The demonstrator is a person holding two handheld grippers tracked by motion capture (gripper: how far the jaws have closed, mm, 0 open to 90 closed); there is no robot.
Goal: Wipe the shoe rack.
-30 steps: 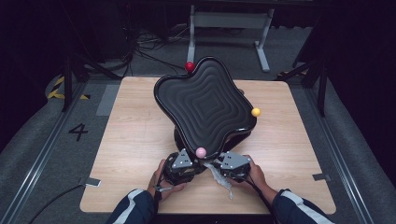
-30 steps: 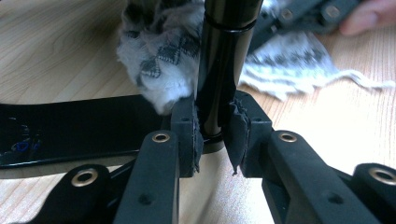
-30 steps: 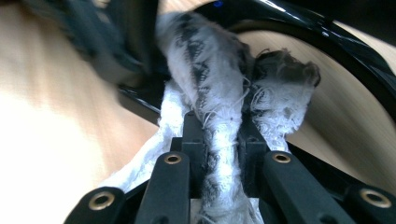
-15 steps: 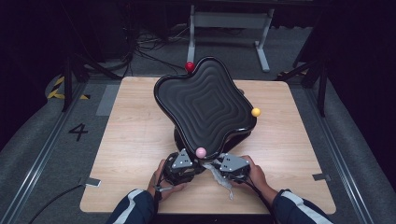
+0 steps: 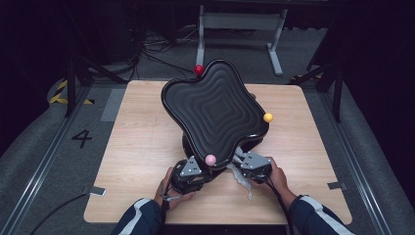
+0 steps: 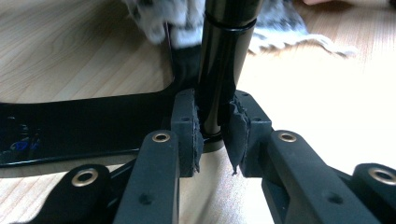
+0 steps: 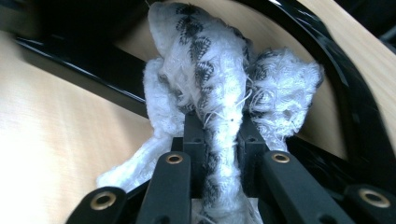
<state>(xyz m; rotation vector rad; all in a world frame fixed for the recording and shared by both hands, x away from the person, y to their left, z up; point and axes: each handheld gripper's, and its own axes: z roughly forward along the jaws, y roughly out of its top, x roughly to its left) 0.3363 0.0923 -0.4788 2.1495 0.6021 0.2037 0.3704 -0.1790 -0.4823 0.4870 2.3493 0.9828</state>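
- Both fingers of the left gripper (image 5: 192, 172) are pressed onto a black post, and both fingers of the right gripper (image 5: 254, 165) are squeezed onto a white cloth (image 5: 241, 177); the high view shows the two grippers low in the middle of the frame, side by side, each in a hand.
- High view: a big black wavy tray (image 5: 215, 110) tilts over the middle of the wooden table (image 5: 142, 137). It has a red ball (image 5: 198, 69) at its top corner, a yellow ball (image 5: 267, 117) at its right corner and a pink ball (image 5: 210, 159) at its bottom corner. The pink ball is just above and between the two grippers. The cloth hangs down to the table between the grippers, a little right of the middle. Sleeves with white stripes come in from the bottom edge.
- Left gripper view: the left gripper (image 6: 212, 126) has its two pads clamped on the shiny black post (image 6: 223, 70), which stands up in the middle of the frame. A flat black base (image 6: 84, 128) runs off to the left on the table. The cloth (image 6: 280, 28) lies at the top of the frame, behind the post.
- Right gripper view: the right gripper (image 7: 223, 135) pinches the white cloth (image 7: 215, 74), which has small black marks and bunches up above the pads in the middle. Black curved bars of the stand (image 7: 350, 93) cross behind it, from the upper left to the right edge.
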